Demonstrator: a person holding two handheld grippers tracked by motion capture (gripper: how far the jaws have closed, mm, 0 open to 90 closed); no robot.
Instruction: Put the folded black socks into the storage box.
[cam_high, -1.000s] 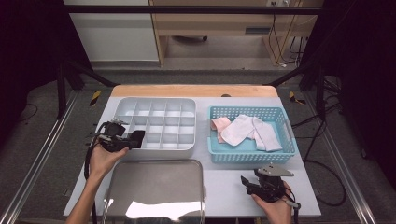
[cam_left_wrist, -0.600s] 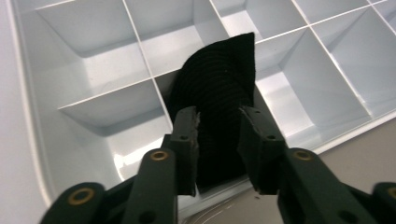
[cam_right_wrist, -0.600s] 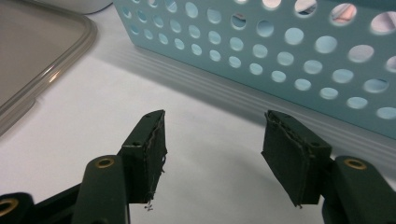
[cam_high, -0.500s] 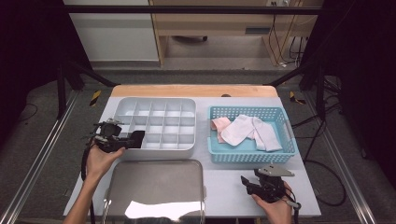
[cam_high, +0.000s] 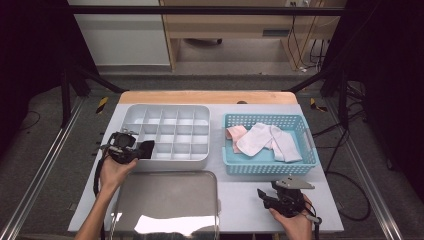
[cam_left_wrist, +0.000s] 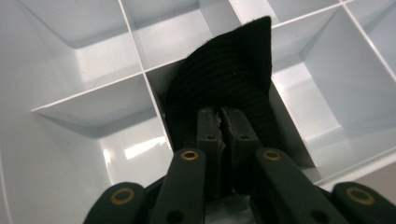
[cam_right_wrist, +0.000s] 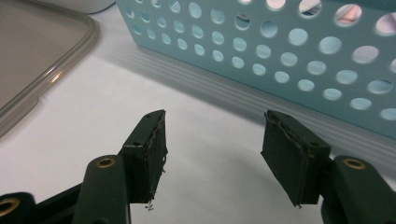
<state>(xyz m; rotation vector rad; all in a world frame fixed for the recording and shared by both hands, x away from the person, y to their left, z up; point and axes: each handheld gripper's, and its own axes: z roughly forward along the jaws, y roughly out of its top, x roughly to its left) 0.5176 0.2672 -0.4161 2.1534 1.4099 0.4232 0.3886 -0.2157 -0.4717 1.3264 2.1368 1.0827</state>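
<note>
My left gripper (cam_high: 141, 149) hovers over the front left corner of the white compartment tray (cam_high: 165, 107). Its jaws have just been closing and now pinch a black knitted cloth (cam_left_wrist: 229, 70). In the left gripper view the gripper (cam_left_wrist: 223, 119) holds that cloth above a divider (cam_left_wrist: 93, 91) between compartments. My right gripper (cam_high: 265, 196) rests near the table's front edge with jaws apart. In the right gripper view this gripper (cam_right_wrist: 212, 140) has only bare white table between its pads.
A light blue perforated basket (cam_high: 265, 168) at the right holds white socks (cam_high: 260, 140) and a pink one (cam_high: 234, 134). Its wall (cam_right_wrist: 280, 56) stands just ahead of my right gripper. A clear lid (cam_high: 165, 200) lies flat in front of the tray.
</note>
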